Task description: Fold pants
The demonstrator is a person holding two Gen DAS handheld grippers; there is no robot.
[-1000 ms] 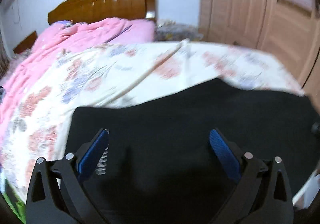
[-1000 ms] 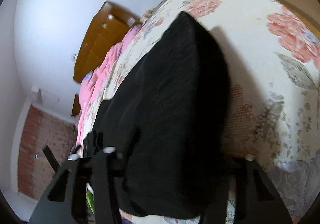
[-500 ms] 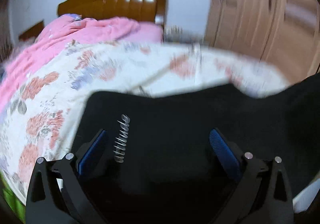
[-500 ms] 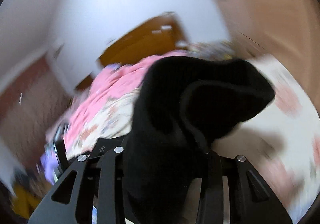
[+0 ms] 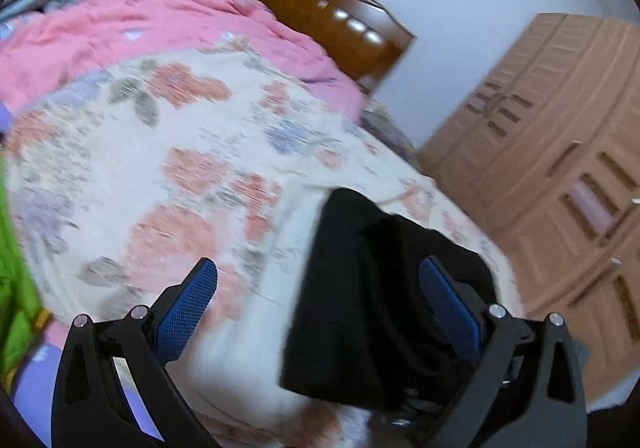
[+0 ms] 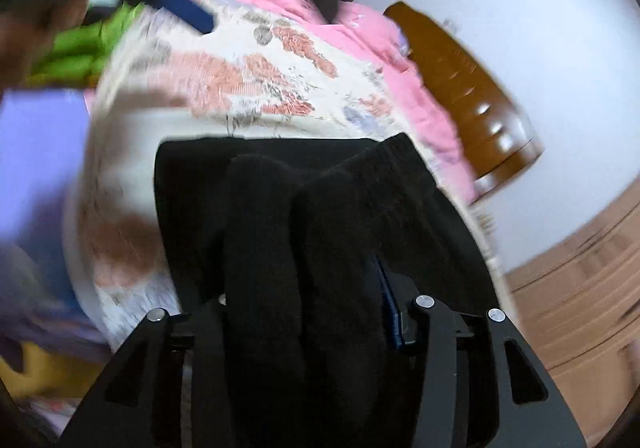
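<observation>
The black pants [image 5: 360,288] lie as a folded pile on the floral bedspread [image 5: 200,168], at the lower right of the left wrist view. My left gripper [image 5: 316,266] stands open above the bed. Its right blue pad [image 5: 448,304] hangs over the pants and its left pad is over bare bedspread; nothing is pinched. In the right wrist view, a thick bunch of the pants [image 6: 280,188] fills my right gripper [image 6: 300,280] and hides most of its fingers. Those jaws are opening with the cloth still between them. Both views are blurred.
A pink quilt [image 5: 160,20] covers the far side of the bed below a brown wooden headboard [image 5: 320,8]. A tall wooden wardrobe [image 5: 560,168] stands to the right. Green cloth [image 6: 80,48] and purple cloth [image 6: 36,152] lie at the bed's left edge.
The right gripper rolled and swept a pants end across, so the spread pants became a narrower folded pile. The left gripper swung left and rolled; the pants now lie under its right finger only.
</observation>
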